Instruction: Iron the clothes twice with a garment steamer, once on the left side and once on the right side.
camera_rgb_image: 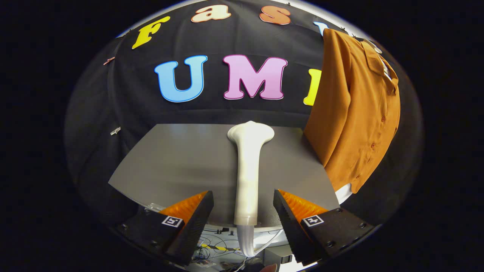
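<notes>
Steamer [249, 170], smooth white plastic with a flared head, lies mid-bench [174, 162] between the wide-open tongs [244, 215], untouched; rust-orange buttoned shirt [355, 113] hangs at the bench's right edge.

The gripper [243, 211] points forward and level. Its two fingers [196, 223] stand wide apart, touching nothing

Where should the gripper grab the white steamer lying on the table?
Probably by the steamer's long, narrow handle, near the hose end, not the wide flared head. It lies on the table pointing away, straight between the open fingers of the gripper, so come straight forward and close from both sides.
</notes>
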Available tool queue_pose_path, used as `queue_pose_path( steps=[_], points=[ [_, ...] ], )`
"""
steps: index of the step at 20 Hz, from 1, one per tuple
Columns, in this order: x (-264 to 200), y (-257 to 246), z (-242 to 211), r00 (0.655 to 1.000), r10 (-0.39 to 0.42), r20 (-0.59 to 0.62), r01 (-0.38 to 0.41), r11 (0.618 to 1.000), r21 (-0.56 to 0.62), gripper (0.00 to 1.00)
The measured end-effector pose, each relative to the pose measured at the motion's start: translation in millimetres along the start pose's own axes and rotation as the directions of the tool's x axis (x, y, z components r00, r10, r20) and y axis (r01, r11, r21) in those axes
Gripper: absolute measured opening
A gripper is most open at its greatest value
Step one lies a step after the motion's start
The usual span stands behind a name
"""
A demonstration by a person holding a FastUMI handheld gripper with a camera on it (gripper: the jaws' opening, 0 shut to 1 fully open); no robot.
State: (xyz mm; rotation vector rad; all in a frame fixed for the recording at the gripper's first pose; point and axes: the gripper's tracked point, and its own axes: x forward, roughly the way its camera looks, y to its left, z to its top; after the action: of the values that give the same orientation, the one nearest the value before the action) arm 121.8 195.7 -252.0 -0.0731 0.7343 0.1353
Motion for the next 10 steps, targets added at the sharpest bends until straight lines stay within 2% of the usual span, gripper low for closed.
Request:
queue_pose_path(
  steps=[1, 3, 4, 5, 7, 10],
  points=[
    [9, 1, -3, 1.0, -0.009, -0.018, 0.009, 1.0, 0.002, 0.99],
    [27, 0, -9, 0.998, -0.032, -0.056, 0.033, 0.999, 0.003, 0.89],
    [31, 3, -11, 0.997, -0.018, -0.072, 0.019, 1.0, 0.021, 0.78],
    [37, -6, -6, 0.998, -0.052, -0.047, 0.053, 0.998, 0.024, 0.66],
    [24, -7, 1, 0.999, -0.044, -0.015, 0.044, 0.998, 0.049, 0.37],
    [30, -5, 1, 1.0, -0.014, 0.014, 0.013, 0.998, 0.053, 0.27]
  ],
)
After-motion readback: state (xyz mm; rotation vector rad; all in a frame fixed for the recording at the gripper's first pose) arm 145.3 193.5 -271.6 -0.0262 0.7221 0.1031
